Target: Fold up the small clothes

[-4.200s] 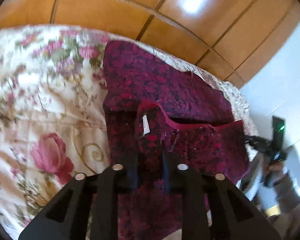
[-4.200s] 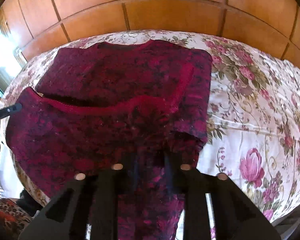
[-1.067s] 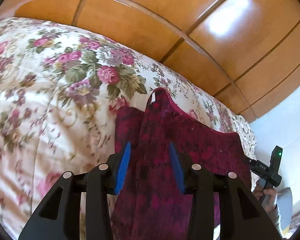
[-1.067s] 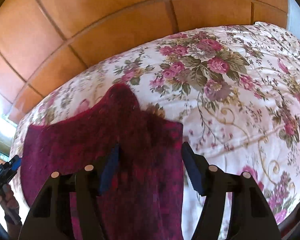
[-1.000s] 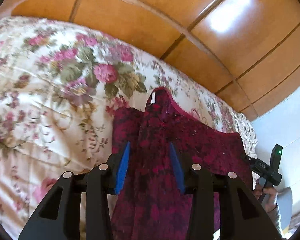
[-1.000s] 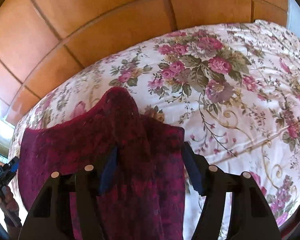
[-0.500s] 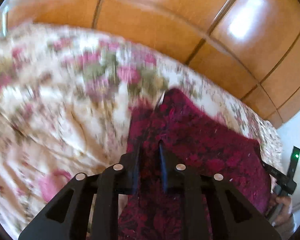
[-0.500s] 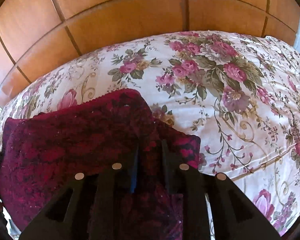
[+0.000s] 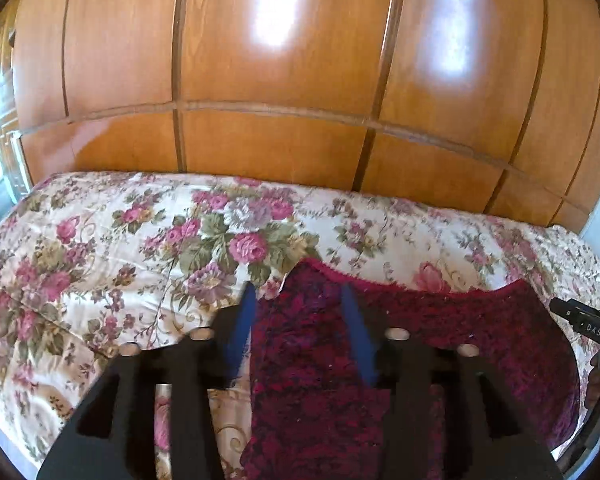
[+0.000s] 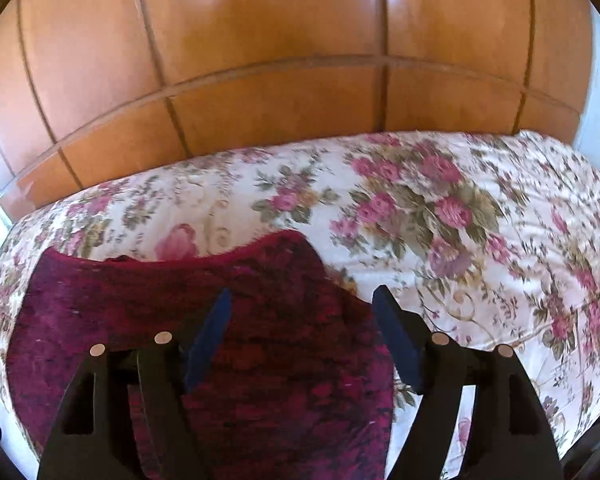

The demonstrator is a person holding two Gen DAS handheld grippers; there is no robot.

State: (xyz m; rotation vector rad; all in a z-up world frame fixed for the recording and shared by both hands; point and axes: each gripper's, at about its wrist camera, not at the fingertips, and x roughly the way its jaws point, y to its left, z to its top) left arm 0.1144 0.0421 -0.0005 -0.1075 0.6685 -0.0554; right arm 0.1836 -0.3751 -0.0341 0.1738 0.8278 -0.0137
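A dark red patterned knit garment (image 9: 440, 344) lies folded on the floral bedspread (image 9: 100, 264). In the left wrist view my left gripper (image 9: 298, 330) is open over the garment's left end, its blue pads apart and holding nothing. In the right wrist view the same garment (image 10: 148, 304) lies under my right gripper (image 10: 302, 332), which is open over the garment's right end, pads wide apart. The garment's far edge is a curved red hem.
A glossy wooden panelled wall (image 9: 280, 80) rises right behind the bed. The other gripper (image 9: 584, 324) and a hand show at the right edge of the left wrist view. The bedspread (image 10: 480, 240) extends to the right of the garment.
Both grippers were shut on the garment half a second ago and have opened, letting it go. Both views have tilted up, showing more of the wall.
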